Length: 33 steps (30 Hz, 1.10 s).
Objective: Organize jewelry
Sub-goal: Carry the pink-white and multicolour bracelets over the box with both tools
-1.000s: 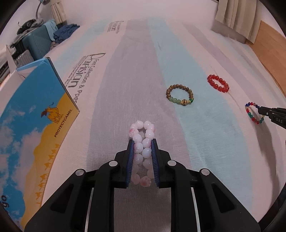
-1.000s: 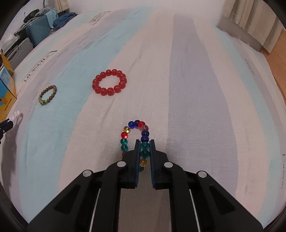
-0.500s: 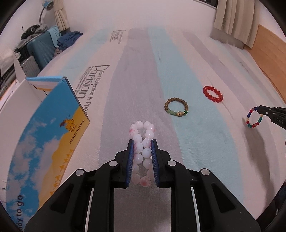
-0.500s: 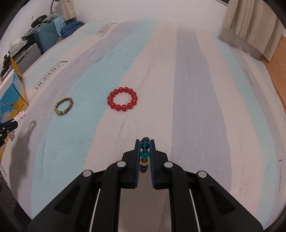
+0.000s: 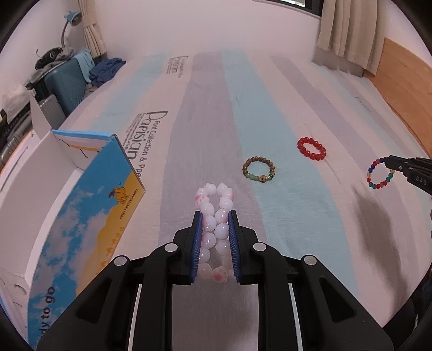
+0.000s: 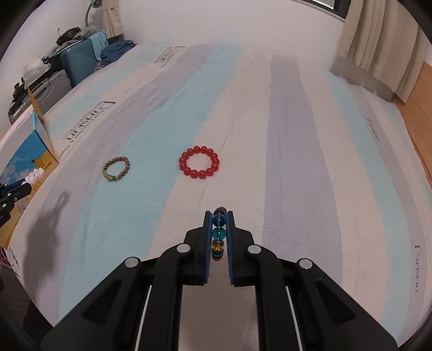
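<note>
My left gripper (image 5: 214, 216) is shut on a pink-and-white bead bracelet (image 5: 214, 197), squeezed into a long loop and held above the striped bed sheet (image 5: 189, 162). My right gripper (image 6: 219, 214) is shut on a multicoloured bead bracelet (image 6: 218, 232), seen edge-on between the pads; from the left wrist view that bracelet (image 5: 380, 173) hangs as a ring off the right gripper's tip. A red bead bracelet (image 6: 199, 162) and a brown wooden bracelet with green beads (image 6: 116, 168) lie flat on the sheet. An open blue-and-yellow cardboard box (image 5: 81, 205) stands at the left.
Suitcases with clothes piled on them (image 5: 64, 78) stand beyond the bed's far left corner, beside a blue desk lamp (image 5: 70, 20). Beige curtains (image 5: 348, 32) hang at the back right above a wooden floor (image 5: 405, 81). Gripper shadows fall on the sheet (image 6: 46, 226).
Both grippers have risen off the sheet with their bracelets. The multicoloured bracelet has left the sheet and now hangs edge-on. The lying bracelets look smaller and farther.
</note>
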### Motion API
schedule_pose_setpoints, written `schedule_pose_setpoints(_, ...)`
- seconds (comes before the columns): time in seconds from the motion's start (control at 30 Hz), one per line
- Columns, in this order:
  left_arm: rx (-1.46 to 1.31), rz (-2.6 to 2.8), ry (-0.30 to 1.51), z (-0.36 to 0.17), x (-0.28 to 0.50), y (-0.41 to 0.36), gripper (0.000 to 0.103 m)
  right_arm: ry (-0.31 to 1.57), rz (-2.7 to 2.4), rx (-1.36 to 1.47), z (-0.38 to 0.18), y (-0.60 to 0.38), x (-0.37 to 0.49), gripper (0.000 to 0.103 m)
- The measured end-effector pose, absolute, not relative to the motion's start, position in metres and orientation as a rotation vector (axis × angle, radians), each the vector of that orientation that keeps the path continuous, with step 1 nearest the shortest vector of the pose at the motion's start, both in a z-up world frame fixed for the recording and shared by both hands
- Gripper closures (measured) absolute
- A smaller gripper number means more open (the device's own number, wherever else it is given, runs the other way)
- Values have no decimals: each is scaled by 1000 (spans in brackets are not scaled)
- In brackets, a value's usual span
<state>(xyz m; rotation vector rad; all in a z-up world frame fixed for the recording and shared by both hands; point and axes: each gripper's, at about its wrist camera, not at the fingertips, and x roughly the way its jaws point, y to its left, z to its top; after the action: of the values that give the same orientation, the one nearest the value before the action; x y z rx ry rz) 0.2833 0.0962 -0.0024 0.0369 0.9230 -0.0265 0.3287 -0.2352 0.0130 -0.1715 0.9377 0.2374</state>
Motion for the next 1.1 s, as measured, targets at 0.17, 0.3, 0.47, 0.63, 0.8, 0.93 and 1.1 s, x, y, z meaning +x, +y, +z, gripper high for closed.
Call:
schedule_pose_setpoints(0.17,32,-15,908,9,269,102,85,917,253,-174,28,-225,318,94)
schedule_pose_setpoints(0.3,31,-4,897,20,256,113,85,898,274,-185,42,-210,308,94)
schedule_pose_setpoints(0.47,18,18,879,37,241,131,85,872,299,-200,59,-187,298,94)
schedule_pose_setpoints(0.63,9,36,869,45,232,145,85,854,324,-213,70,-163,291,94)
schedule_pose_setpoints(0.8,1,57,861,51,222,162,85,838,357,-229,79,-136,285,94)
schedule_pose_setpoints(0.93,-6,76,850,59,215,176,85,828,391,-241,87,-111,280,94)
schedule_pose_setpoints(1.1,-11,106,835,71,207,199,85,811,437,-261,97,-77,275,94)
